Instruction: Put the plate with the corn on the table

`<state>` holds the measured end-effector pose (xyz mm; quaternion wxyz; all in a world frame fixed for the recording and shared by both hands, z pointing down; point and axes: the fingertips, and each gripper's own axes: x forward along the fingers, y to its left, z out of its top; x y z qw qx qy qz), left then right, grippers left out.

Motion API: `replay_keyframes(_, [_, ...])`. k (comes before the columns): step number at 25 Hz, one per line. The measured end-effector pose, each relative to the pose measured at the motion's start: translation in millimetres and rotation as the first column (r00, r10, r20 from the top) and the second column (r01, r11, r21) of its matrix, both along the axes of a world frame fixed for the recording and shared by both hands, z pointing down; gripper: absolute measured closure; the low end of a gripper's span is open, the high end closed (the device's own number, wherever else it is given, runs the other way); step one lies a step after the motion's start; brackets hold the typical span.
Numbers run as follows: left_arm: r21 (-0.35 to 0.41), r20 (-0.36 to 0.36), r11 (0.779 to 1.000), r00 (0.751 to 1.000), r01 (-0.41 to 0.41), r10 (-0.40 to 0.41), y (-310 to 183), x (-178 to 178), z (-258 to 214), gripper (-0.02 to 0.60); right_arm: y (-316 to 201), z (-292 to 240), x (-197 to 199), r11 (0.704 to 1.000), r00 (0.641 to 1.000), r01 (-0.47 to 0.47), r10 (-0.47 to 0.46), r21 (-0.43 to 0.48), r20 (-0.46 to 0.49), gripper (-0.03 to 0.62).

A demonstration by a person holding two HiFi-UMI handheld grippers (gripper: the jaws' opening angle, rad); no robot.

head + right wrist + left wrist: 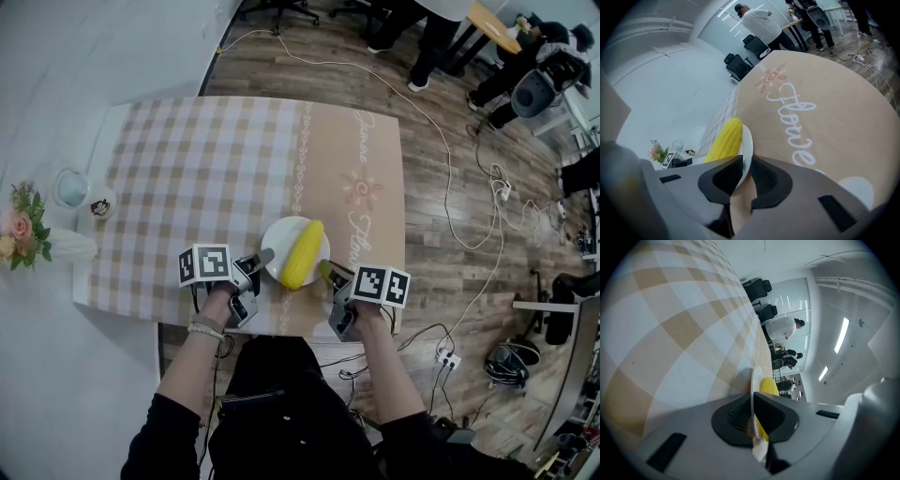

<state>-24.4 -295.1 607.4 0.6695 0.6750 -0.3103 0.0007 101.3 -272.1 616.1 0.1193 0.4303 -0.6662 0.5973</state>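
The plate (278, 240) with the corn (305, 253) sits at the near edge of the tabletop (206, 169), on the tan strip of the cloth just beside the checks. It is held from both sides.

The left gripper (265, 255) has the rim on the person's left. In the left gripper view its pads are closed tight on the thin white edge of the plate (753, 392), with the corn (768, 386) just past them. The right gripper (323, 270) has the opposite rim. In the right gripper view its pads pinch the plate (748, 143) edge, and the corn (724, 140) lies lengthways across the plate beyond them.

The plate looks level and the corn lies steady on it, near no edge. In both gripper views the plate is very low over the cloth, with a dark shadow close under it in the left gripper view. I cannot tell whether the base touches the cloth or hangs just above it.

By my reading the carry is nearly over, since the plate is already above the tabletop and well inside its edge. What is left is to settle the base flat if it is not down, open both grippers and draw them back off the rim. The release should be even on both sides, or the plate could tip and roll the corn.
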Motion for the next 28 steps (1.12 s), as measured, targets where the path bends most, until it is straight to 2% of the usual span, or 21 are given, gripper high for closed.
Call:
replay_keyframes(8, [-0.011,0.030,1.000,0.999,-0.026,0.026,1.0,2.8,1.0,0.561,0.8,0.3,4.0,1.000,0.999,-0.023,0.023,0.008,-0.030,0.513])
replay_keyframes(14, [-0.030,0.148,0.997,0.986,-0.077,0.081,0.2,4.1,5.6,0.552,0.4,1.0,5.6,1.000,0.998,-0.018,0.019,0.008,-0.059,0.514])
replay_keyframes(21, [-0.050,0.226,0.993,0.967,-0.108,0.116,1.8,4.2,6.1,0.529,0.7,1.0,5.1,1.000,0.997,-0.003,0.003,0.000,-0.079,0.514])
replay_keyframes(28, [-0.036,0.253,0.991,0.958,-0.129,0.134,1.6,8.5,-0.3,0.456,1.3,-0.6,3.0,0.998,0.994,0.054,-0.051,0.024,-0.101,0.503])
